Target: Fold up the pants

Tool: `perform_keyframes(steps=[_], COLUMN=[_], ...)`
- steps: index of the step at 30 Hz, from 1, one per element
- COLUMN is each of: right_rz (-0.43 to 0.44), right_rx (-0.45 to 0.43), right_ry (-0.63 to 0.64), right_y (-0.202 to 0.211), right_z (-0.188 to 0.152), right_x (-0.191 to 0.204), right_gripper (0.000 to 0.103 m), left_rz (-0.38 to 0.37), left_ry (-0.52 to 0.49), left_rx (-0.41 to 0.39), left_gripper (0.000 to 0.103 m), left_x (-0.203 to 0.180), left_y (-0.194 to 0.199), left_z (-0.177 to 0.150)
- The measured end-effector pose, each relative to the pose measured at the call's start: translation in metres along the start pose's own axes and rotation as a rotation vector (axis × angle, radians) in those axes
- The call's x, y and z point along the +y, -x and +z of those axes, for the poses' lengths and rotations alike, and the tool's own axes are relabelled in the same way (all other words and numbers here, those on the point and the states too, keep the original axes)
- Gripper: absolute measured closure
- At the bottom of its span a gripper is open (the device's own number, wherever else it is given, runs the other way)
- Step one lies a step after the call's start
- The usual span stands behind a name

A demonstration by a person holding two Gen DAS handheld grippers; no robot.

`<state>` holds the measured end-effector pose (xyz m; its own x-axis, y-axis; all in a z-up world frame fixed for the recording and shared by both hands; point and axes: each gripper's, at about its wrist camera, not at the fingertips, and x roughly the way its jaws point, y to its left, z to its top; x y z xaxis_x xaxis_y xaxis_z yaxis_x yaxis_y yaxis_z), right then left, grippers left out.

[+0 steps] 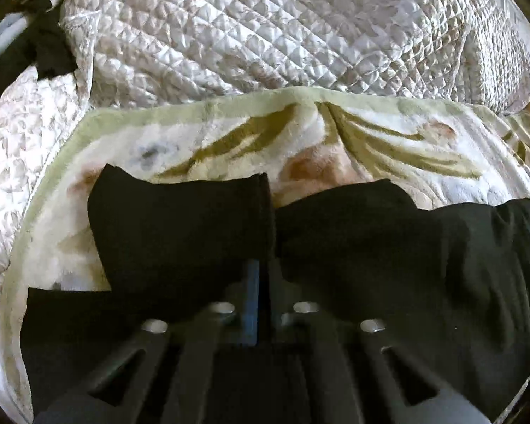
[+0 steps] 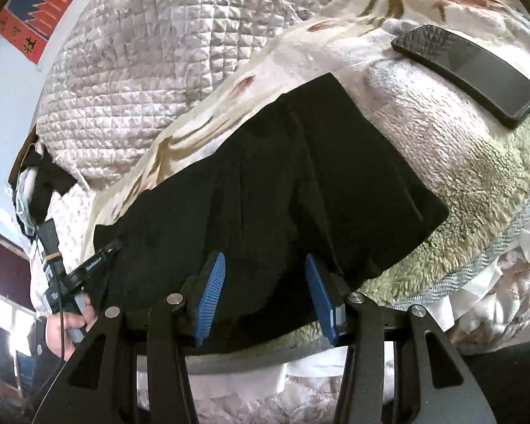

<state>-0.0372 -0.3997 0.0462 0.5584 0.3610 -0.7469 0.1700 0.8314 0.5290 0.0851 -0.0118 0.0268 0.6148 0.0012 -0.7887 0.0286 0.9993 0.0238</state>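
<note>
Black pants (image 1: 371,247) lie spread across a fleecy blanket (image 1: 388,134) on the bed, soft matte cloth, dark enough that its creases barely show. In the left wrist view one leg end sits folded over as a blunt rectangle with a stitched hem, and the wider part bulges away to the right. The blanket is plush, cream with olive leaf strokes and peach blotches, edged in pale green. Behind it rises a quilted bedspread (image 1: 265,28), satiny and stitched in small puffed diamonds.

The left gripper (image 1: 261,282) has its jaws closed right together, blue pads meeting in one narrow strip low over the black fabric; whether cloth is pinched there, I cannot tell.

Over to the right wrist view: the right gripper (image 2: 265,289) has its jaws apart, ribbed blue pads (image 2: 212,293) standing either side of the pants' near edge, not pressing on it. A slim black phone (image 2: 477,74), glossy and round-cornered, rests on the blanket beyond the pants. At the far left a hand (image 2: 67,325) grips the other tool's handle.
</note>
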Motion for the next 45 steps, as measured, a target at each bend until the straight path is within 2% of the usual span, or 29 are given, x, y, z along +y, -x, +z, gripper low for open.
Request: perform_keyframes(steps=[5,11,17,20,21,23,25,29,32,35,36,37,38,40,42,45], right_rz=[0.005,0.006,-0.006,-0.016,-0.018,-0.020,-0.023,-0.024,-0.024,-0.021,-0.018,-0.017,-0.018,-0.023,-0.027,-0.054], right_rx=[0.008,0.016,0.020,0.024,0.025,0.025,0.025,0.025,0.021,0.014,0.010,0.008,0.006,-0.005,-0.013,-0.040], right_ry=[0.008,0.014,0.021,0.024,0.021,0.018,0.015,0.014,0.010,0.003,-0.001,-0.003,-0.005,-0.012,-0.020,-0.044], right_y=[0.002,0.003,0.004,0.006,0.006,0.007,0.007,0.008,0.008,0.009,0.009,0.011,0.011,0.015,0.017,0.022], right_z=[-0.004,-0.011,-0.017,-0.018,-0.019,-0.020,-0.021,-0.021,-0.021,-0.022,-0.022,-0.022,-0.022,-0.022,-0.021,-0.019], right_x=[0.001,0.005,0.008,0.010,0.010,0.010,0.010,0.011,0.011,0.010,0.010,0.008,0.008,0.004,0.003,-0.005], right_gripper=[0.055,0.055,0.055,0.055,0.055,0.055,0.055,0.055,0.055,0.055,0.055,0.055,0.055,0.055,0.055,0.055], left_rz=[-0.004,0.048,0.058,0.000,-0.015,-0.018,-0.036,-0.058,-0.069,-0.107,-0.100,-0.077,-0.043,0.013,0.103,0.201], left_ry=[0.145,0.358,0.537,0.618,0.628,0.630,0.618,0.540,0.475,0.461,0.454,0.441,0.427,0.409,0.417,0.484], left_rx=[-0.112,-0.213,-0.183,-0.152,-0.148,-0.149,-0.144,-0.136,-0.110,-0.081,-0.091,-0.110,-0.136,-0.195,-0.257,-0.303], left_gripper=[0.098,0.098,0.098,0.098,0.097,0.087,0.060,0.052,0.052,0.053,0.065,0.091,0.099,0.098,0.098,0.098], left_x=[0.039,0.104,0.138,0.149,0.150,0.149,0.147,0.138,0.134,0.132,0.130,0.128,0.125,0.121,0.120,0.132], left_y=[0.039,0.102,0.108,0.099,0.097,0.096,0.095,0.087,0.075,0.061,0.060,0.062,0.068,0.082,0.101,0.120], left_z=[-0.011,-0.064,-0.117,-0.125,-0.125,-0.124,-0.120,-0.100,-0.082,-0.069,-0.065,-0.062,-0.061,-0.063,-0.068,-0.083])
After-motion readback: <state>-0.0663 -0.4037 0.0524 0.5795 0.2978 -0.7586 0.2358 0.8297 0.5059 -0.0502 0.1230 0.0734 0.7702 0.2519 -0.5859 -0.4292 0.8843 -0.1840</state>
